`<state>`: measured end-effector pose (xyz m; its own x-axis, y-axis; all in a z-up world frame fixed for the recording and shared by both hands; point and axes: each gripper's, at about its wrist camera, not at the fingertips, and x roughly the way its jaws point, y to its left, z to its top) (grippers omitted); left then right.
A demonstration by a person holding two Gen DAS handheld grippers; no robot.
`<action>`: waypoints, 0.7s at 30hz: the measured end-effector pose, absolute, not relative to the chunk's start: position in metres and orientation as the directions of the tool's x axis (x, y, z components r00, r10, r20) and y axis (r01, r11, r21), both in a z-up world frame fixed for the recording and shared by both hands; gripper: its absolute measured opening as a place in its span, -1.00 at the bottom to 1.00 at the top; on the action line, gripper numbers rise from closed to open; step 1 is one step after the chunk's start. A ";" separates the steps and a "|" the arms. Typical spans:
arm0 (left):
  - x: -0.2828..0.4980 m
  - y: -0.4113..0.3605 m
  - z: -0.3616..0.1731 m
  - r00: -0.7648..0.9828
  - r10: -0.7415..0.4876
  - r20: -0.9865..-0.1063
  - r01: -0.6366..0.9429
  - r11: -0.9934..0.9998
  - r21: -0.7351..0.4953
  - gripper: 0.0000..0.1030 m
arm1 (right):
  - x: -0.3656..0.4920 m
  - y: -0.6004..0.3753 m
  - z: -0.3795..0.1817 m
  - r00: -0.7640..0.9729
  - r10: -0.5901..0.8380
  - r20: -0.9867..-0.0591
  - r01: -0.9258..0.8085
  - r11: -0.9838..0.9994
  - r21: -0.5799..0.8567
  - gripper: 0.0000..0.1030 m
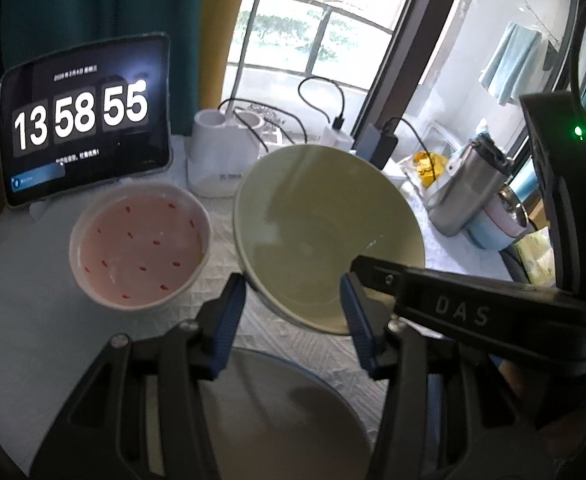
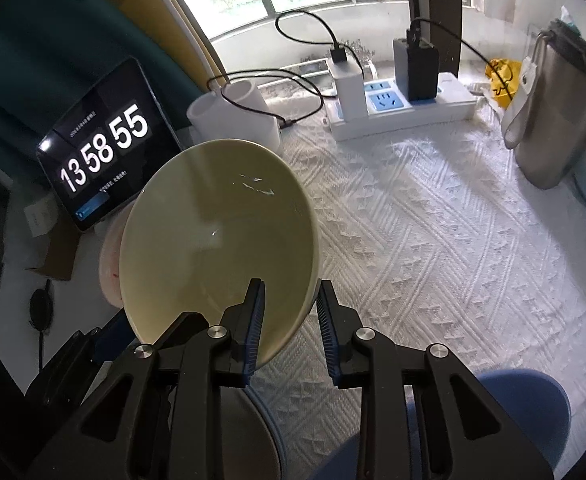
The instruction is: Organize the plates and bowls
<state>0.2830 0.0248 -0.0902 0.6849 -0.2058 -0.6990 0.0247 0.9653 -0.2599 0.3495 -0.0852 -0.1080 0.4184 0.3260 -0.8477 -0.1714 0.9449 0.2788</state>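
Clearly "13 58 55" on tablet (image 1: pixel 85 120); "DAS" on right gripper (image 2: pixel 289 320).

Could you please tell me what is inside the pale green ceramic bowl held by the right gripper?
The pale green ceramic bowl, tilted in the right gripper, looks empty: only glossy glaze shows. The finger hides a small patch.
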 end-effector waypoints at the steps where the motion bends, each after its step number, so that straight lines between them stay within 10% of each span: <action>1: 0.281 0.024 -0.088 0.688 -0.207 -0.695 0.027 0.965 -0.260 -0.03 | 0.347 -0.086 -0.106 0.423 0.327 -0.845 -0.172 0.945 0.280 -0.45; 21: 0.241 0.011 -0.058 0.732 -0.217 -0.646 0.064 0.966 -0.251 -0.03 | 0.301 -0.103 -0.073 0.485 0.336 -0.807 -0.180 0.942 0.284 -0.45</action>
